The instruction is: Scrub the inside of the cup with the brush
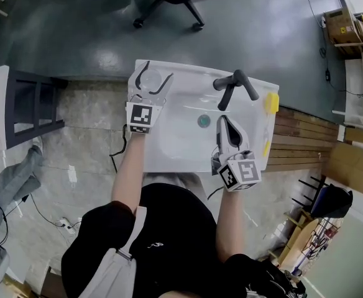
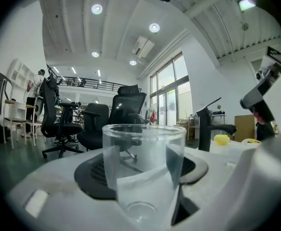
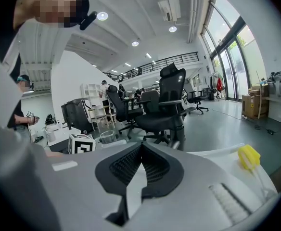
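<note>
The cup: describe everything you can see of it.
The cup is a clear, straight-walled tumbler with a thick round base, and could be glass or plastic. It stands upright, mouth up, and looks empty, on the back left corner of the white sink. The left gripper has one jaw on either side of it. I cannot tell whether they press on it.

No readable text anywhere (the small white mark (image 1: 153, 245) on the black shirt (image 1: 175, 219) is too tiny).
</note>
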Action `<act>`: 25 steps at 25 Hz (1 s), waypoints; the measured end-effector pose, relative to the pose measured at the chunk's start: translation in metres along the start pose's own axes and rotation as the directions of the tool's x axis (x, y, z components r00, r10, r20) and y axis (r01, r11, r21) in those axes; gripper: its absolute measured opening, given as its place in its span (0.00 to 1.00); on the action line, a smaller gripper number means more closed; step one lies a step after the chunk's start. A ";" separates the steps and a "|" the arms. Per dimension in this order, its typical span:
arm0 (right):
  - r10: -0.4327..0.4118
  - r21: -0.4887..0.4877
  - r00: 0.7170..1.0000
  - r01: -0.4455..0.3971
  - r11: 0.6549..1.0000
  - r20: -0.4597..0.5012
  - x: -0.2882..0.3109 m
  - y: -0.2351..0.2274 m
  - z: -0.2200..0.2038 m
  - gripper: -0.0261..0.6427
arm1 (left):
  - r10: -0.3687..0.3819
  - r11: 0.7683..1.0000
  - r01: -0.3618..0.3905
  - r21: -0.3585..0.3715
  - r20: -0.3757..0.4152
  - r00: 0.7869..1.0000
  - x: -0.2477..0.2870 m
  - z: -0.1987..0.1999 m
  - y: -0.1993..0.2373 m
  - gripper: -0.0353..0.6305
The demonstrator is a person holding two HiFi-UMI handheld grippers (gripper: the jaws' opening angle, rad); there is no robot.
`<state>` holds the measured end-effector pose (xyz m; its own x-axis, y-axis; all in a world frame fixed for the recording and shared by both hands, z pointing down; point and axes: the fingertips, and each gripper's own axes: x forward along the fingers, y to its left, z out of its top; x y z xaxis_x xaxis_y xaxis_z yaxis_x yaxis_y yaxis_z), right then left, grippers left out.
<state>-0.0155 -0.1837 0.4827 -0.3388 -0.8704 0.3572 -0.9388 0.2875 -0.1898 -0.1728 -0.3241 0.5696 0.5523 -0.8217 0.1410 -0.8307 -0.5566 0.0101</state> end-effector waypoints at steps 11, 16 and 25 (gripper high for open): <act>-0.014 -0.003 1.000 0.014 1.000 -0.021 -0.003 0.000 -0.005 0.03 | -0.017 1.000 0.016 0.018 0.019 1.000 0.006 0.002 -0.002 0.48; -0.014 -0.001 1.000 0.014 1.000 -0.020 -0.008 -0.002 -0.009 0.03 | -0.023 1.000 0.023 0.015 0.013 1.000 0.009 0.002 -0.005 0.46; 0.009 0.016 1.000 -0.009 1.000 0.017 -0.021 -0.016 -0.006 0.03 | 0.005 1.000 -0.005 0.012 -0.034 0.999 -0.007 0.008 -0.020 0.46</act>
<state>0.0060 -0.1676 0.4837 -0.3461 -0.8743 0.3403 -0.9345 0.2892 -0.2075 -0.1594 -0.3082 0.5607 0.5453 -0.8199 0.1745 -0.8324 -0.5542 -0.0024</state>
